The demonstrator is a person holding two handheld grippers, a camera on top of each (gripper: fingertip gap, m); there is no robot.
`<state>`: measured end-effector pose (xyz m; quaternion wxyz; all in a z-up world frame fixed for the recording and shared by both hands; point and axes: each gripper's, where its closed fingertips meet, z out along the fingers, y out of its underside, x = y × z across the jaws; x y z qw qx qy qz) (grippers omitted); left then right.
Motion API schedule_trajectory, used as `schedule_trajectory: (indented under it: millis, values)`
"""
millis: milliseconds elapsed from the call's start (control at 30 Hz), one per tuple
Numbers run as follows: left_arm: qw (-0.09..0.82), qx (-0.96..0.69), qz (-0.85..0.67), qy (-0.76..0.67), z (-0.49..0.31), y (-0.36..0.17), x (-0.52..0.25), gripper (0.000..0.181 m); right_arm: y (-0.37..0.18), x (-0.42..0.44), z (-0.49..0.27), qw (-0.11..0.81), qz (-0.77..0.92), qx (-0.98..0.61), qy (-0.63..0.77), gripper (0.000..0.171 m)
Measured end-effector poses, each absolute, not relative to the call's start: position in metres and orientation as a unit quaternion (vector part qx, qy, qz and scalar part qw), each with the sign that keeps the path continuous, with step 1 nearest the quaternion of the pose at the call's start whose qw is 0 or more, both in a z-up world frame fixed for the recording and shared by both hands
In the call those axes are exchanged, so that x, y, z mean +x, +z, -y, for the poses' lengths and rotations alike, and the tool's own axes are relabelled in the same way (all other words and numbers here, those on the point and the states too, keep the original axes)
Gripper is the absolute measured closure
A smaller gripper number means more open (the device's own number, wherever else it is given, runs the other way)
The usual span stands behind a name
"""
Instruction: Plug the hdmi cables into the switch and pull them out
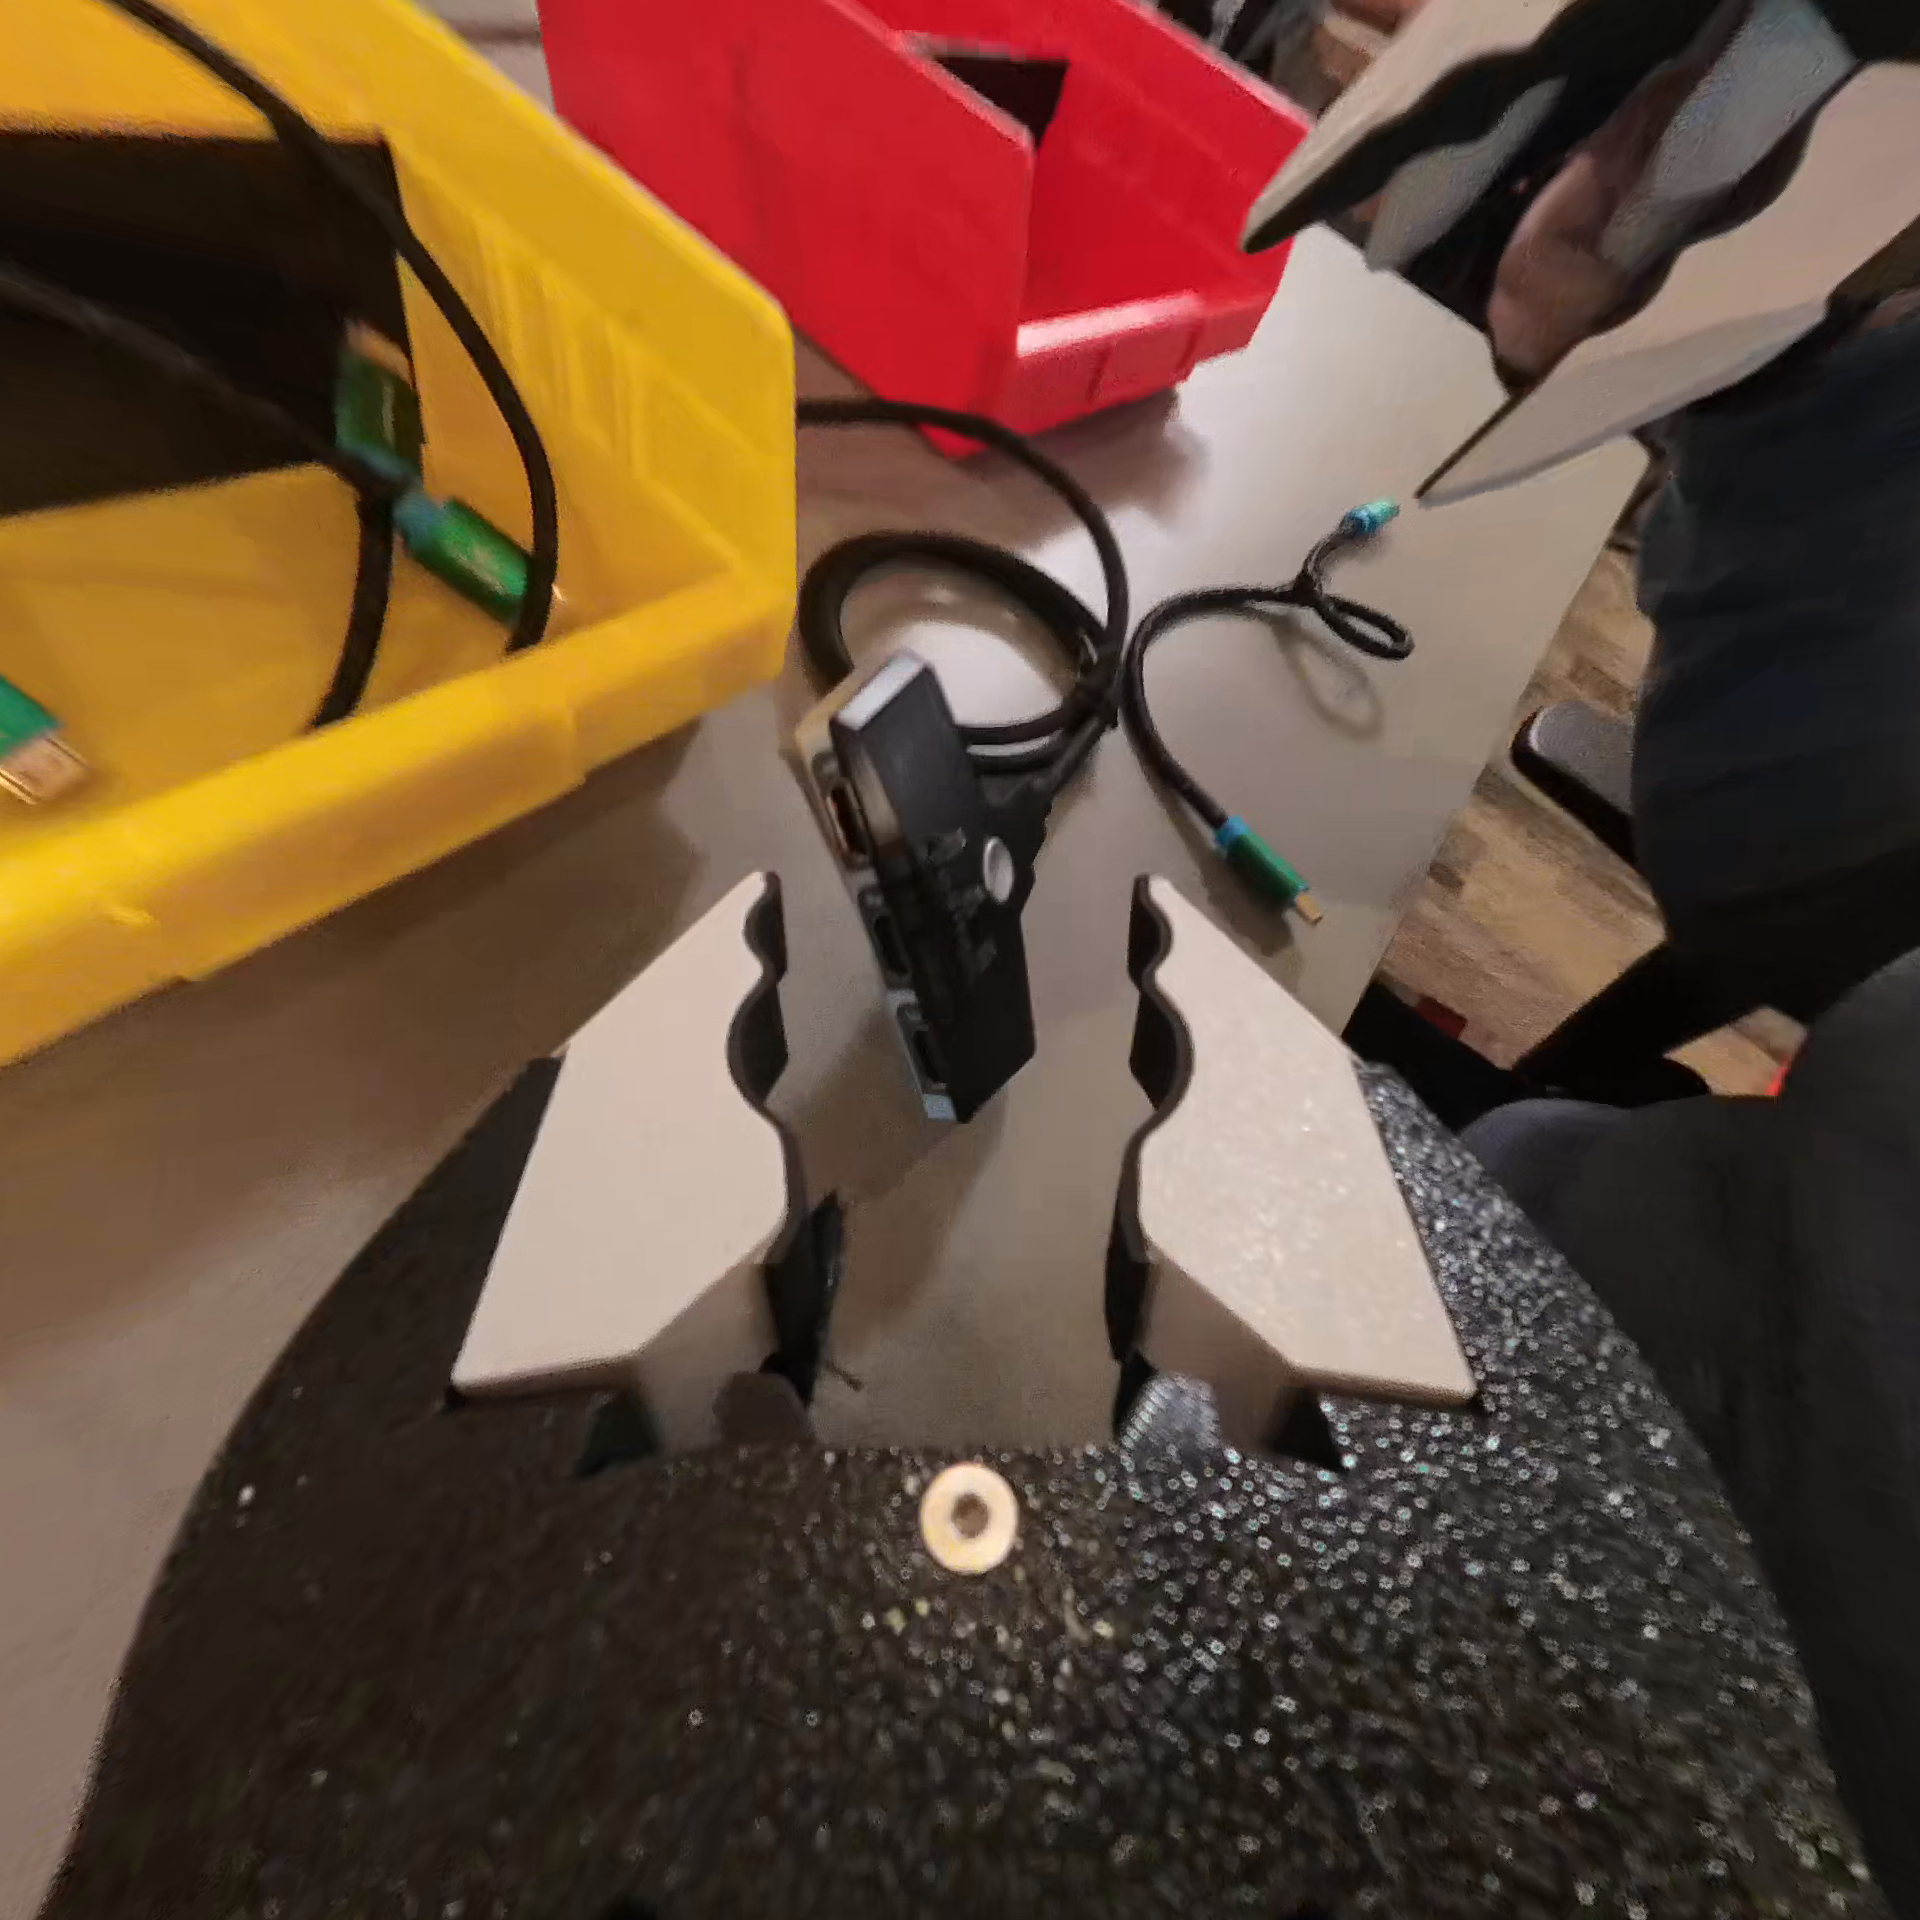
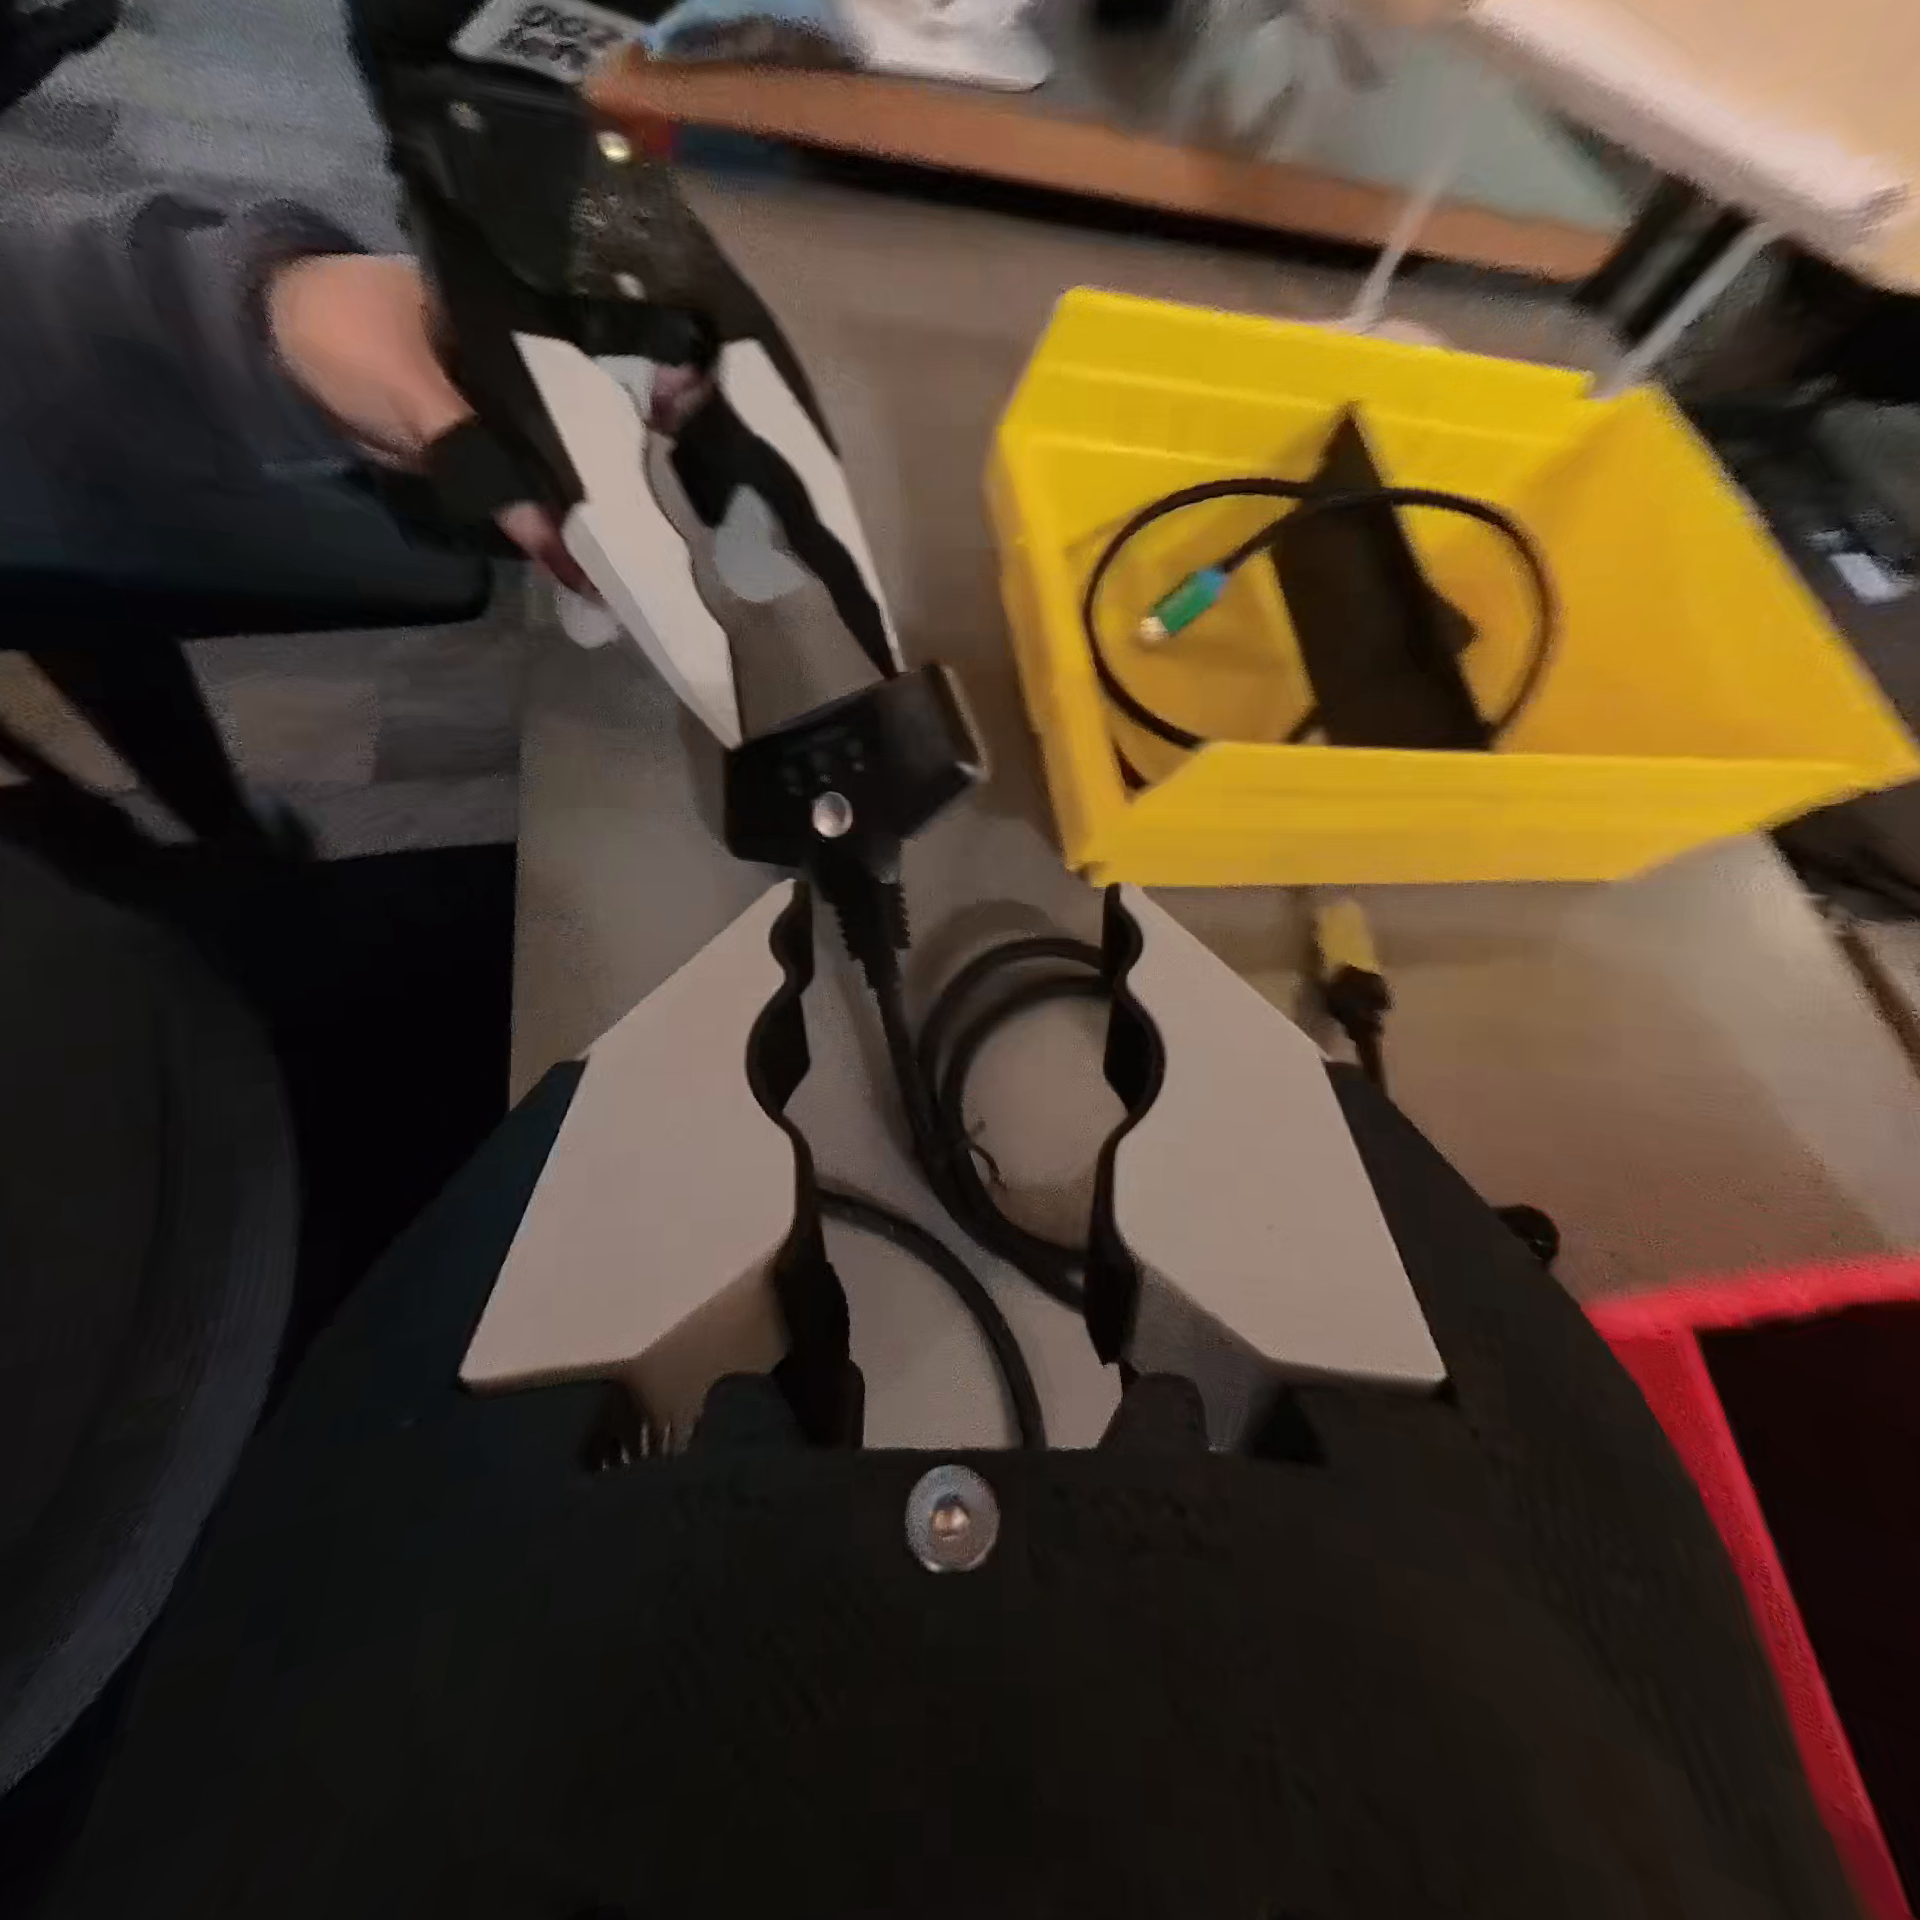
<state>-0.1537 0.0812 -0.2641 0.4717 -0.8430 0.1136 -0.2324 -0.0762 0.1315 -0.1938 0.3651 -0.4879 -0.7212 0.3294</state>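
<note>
The black HDMI switch (image 1: 925, 883) lies tilted on the grey table, its ports facing left, and it also shows in the right wrist view (image 2: 847, 764). My left gripper (image 1: 956, 904) is open, with the switch just ahead of its fingertips, not clamped. My right gripper (image 2: 954, 899) is open and empty, and the switch's own black cable (image 2: 894, 1029) runs between its fingers. A loose HDMI cable with a green plug (image 1: 1262, 873) lies on the table to the right. More green plugs (image 1: 468, 551) lie in the yellow bin (image 1: 644, 343).
A red bin (image 1: 935, 208) stands behind the switch, and its rim shows in the right wrist view (image 2: 1756, 1320). The yellow bin (image 2: 1455, 821) holds a coiled cable and a black divider. The table edge (image 1: 1455, 727) drops off at the right. A gloved hand (image 2: 468, 468) holds the left gripper.
</note>
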Motion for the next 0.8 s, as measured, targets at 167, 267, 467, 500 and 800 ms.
schedule_trajectory:
  millis: [167,267,467,500,800]
  values:
    - [0.420,-0.861,-0.142,-0.248,-0.081,-0.294,-0.143,0.136,-0.233,-0.117,-0.116,0.269,0.796,-0.465,0.281,0.112]
    - [0.422,-0.854,-0.178,-0.246,-0.078,-0.294,-0.136,0.158,-0.239,-0.130,-0.109,0.235,0.819,-0.449,0.269,0.112]
    - [0.432,-0.838,-0.317,-0.103,-0.071,-0.265,-0.118,0.162,-0.236,-0.126,-0.083,0.178,0.878,-0.380,0.228,0.119]
    - [0.434,-0.833,-0.331,-0.092,-0.071,-0.257,-0.114,0.163,-0.235,-0.123,-0.079,0.172,0.887,-0.369,0.218,0.122]
    - [0.545,-0.781,-0.300,-0.060,-0.087,-0.171,-0.103,0.117,-0.163,-0.083,-0.081,0.300,0.865,-0.338,0.217,0.153]
